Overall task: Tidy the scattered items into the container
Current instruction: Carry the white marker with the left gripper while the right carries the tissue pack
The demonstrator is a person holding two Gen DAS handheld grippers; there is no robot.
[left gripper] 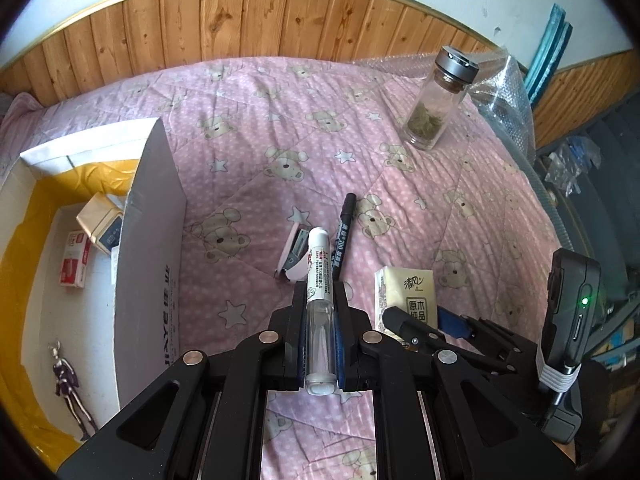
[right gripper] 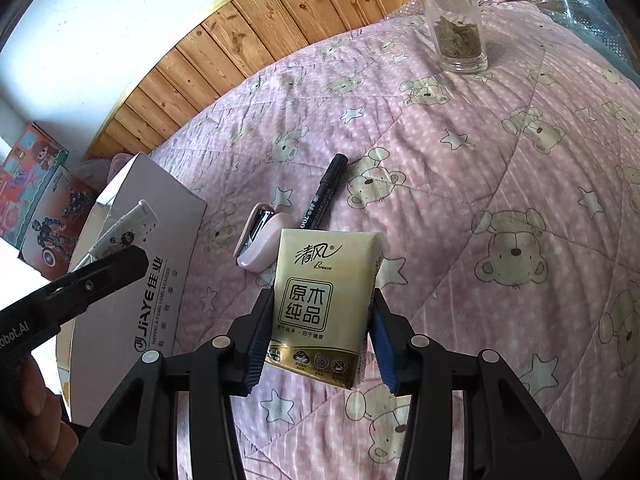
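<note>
While the left claw point(left gripper: 320, 308) clamps a white marker point(left gripper: 319, 280), the right claw point(right gripper: 320, 320) grips a tissue pack point(right gripper: 320, 304).

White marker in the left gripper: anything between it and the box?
Only the box's near wall. The marker, clamped in the left gripper, sits right of the box over the quilt, so it must go over that wall.
</note>
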